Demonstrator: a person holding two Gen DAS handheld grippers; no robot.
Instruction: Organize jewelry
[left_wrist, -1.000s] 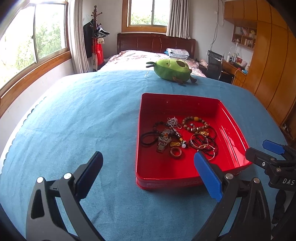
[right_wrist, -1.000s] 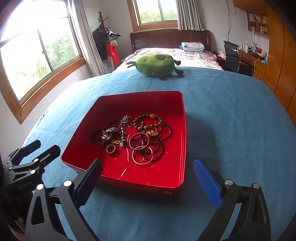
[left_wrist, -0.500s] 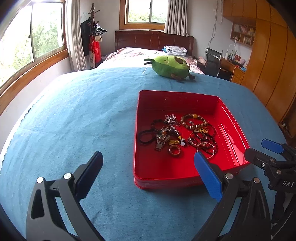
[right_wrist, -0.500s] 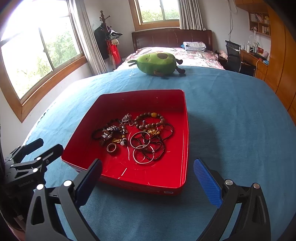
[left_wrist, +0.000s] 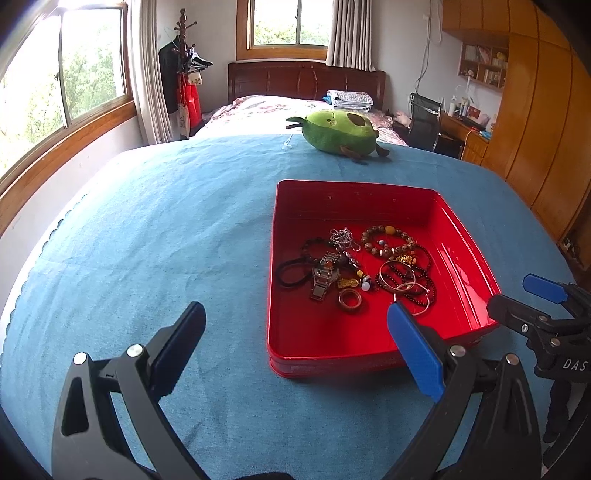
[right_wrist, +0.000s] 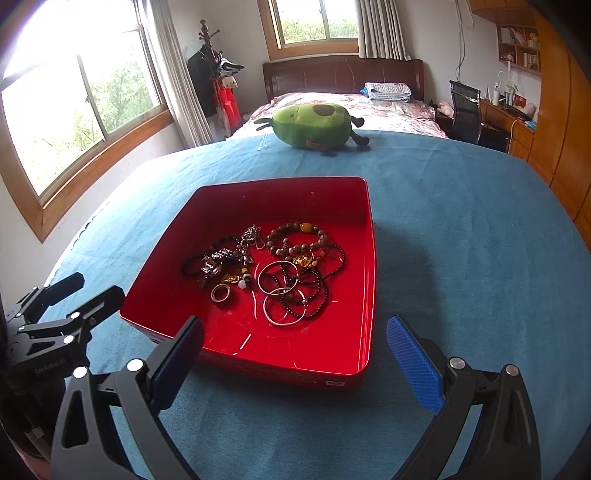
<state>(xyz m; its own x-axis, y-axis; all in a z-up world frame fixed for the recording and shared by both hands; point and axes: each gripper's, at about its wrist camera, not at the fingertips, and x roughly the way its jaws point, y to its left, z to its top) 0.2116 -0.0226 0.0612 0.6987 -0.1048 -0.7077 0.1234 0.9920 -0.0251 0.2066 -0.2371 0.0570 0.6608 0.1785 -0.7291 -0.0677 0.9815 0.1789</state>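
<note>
Cloth (left_wrist: 155, 236) in blue is covering the whole table in front of me, and I am seeing a green avocado plush (right_wrist: 314, 125) lying at its far edge. Nearer, a red tray (right_wrist: 364, 295) is sitting flat on the cloth, and all the jewelry is lying loose on its floor, bunched toward the middle. I am holding the left gripper (left_wrist: 295, 350) low over the cloth at the tray's near left corner, jaws spread wide and gripping nothing. I am holding the right gripper (right_wrist: 295, 360) just short of the tray's near wall, also spread wide and gripping nothing; its left finger is overlapping the near rim in my view. Inside the tray, a brown beaded bracelet (right_wrist: 295, 238) with one amber bead is lying farthest back, dark thin bead strands (right_wrist: 317, 284) are tangling beneath it, and two silver bangles (right_wrist: 284, 302) are overlapping on top of those. To their left a metal watch (left_wrist: 325, 275) is lying across a black hair tie (left_wrist: 291, 271), with a small ring (right_wrist: 221, 292) nearest to me
</note>
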